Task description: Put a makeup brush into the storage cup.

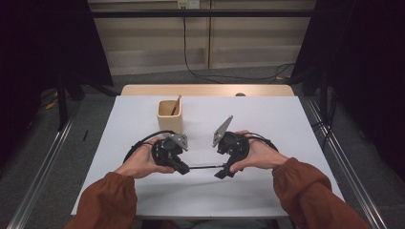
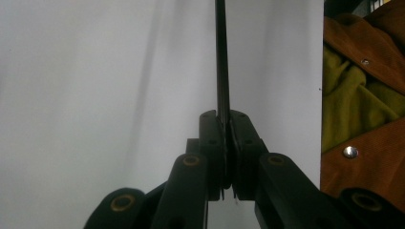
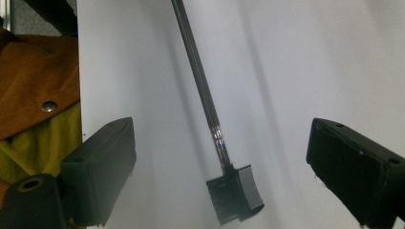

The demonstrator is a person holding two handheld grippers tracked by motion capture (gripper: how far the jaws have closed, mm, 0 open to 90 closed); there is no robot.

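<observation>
In the high view, the left gripper (image 1: 184,168) and the right gripper (image 1: 220,172) face each other low over the white desk (image 1: 267,124), near its front edge. A thin black brush with a small square head (image 1: 206,166) runs level between them. Behind the left gripper stands a square pale wooden cup (image 1: 170,116) with a brown stick (image 1: 175,104) leaning in it.

In the left gripper view, the left gripper (image 2: 227,157) has its jaws pressed together on the brush's black handle (image 2: 222,71), which runs straight away from the camera.

In the right gripper view, the right gripper (image 3: 219,162) stands wide apart, the brush's head (image 3: 235,193) lying between the jaws, touching neither.
</observation>
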